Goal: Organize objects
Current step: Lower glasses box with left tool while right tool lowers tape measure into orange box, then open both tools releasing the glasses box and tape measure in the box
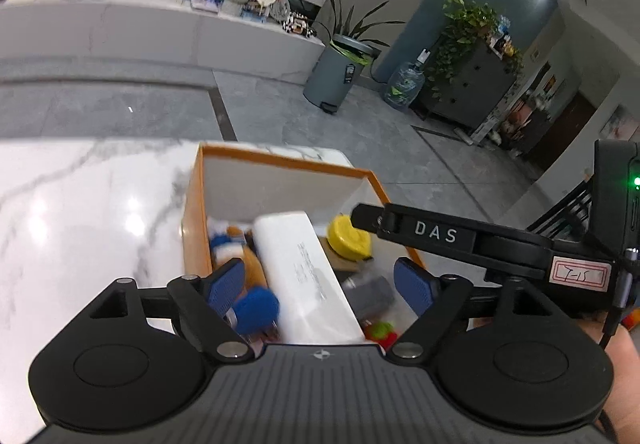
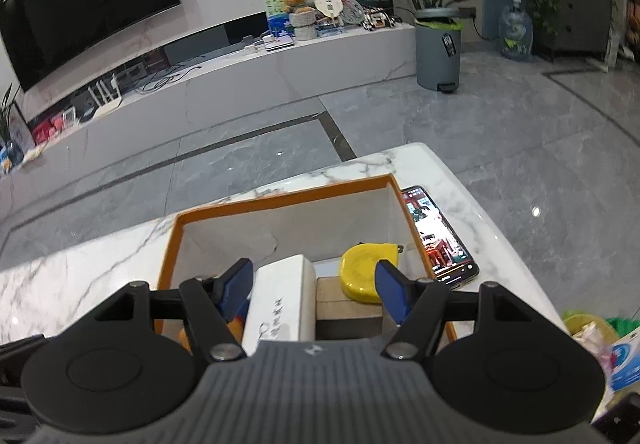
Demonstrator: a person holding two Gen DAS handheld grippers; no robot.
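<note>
Nearest, left gripper (image 1: 320, 280) and right gripper (image 2: 314, 290): both spread apart, empty, above the orange box (image 2: 280, 200). Inside: white carton (image 2: 280, 300), rigid, probably light, grasp across narrow sides; yellow tape measure (image 2: 368, 272), hard, smooth. Beyond: phone (image 2: 440, 240) on table.

Orange box (image 2: 280, 202) is open-topped, reachable from above, but crowded: white carton (image 2: 280, 300) mid-box, yellow tape measure (image 2: 362, 276) beside it. Smartphone (image 2: 438, 236) lies just outside its right wall.
</note>
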